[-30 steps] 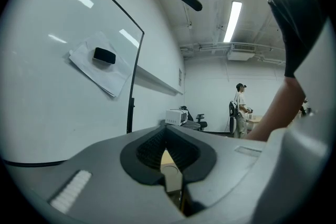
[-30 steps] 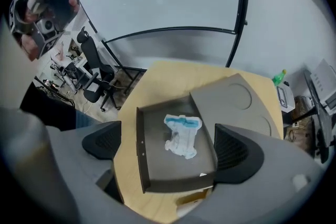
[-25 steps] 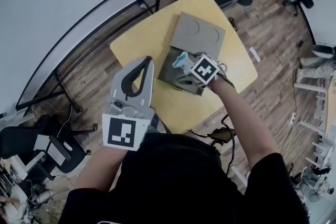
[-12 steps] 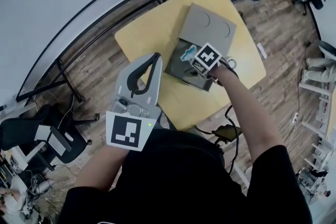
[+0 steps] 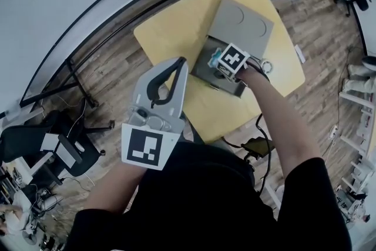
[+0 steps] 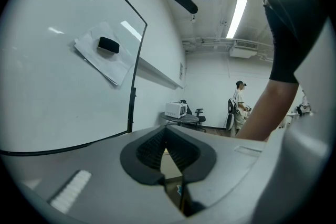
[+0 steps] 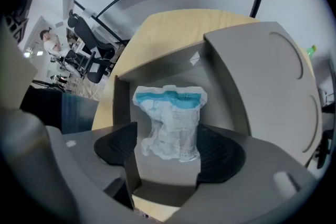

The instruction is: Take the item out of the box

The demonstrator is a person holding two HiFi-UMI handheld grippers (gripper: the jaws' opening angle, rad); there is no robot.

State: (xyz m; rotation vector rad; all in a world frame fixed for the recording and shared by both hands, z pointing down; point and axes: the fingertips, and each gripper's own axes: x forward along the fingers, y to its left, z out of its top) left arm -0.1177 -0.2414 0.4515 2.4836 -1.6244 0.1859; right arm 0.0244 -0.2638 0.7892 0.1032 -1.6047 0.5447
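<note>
Right hand-held gripper [image 7: 168,150] lowered into box [image 7: 122,113], jaws closing around packet [image 7: 170,123]; lid [image 7: 273,76] behind.

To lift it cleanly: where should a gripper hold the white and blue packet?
Grip the white middle of the packet, below its blue band, coming from above through the open box. It narrows there, and the right gripper's closing jaws flank it.

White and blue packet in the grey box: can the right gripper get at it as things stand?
Probably yes. The grey box stands open, its lid folded back, and the right gripper has the white and blue packet between its jaws, which are closing. Nothing seems to block it.
</note>
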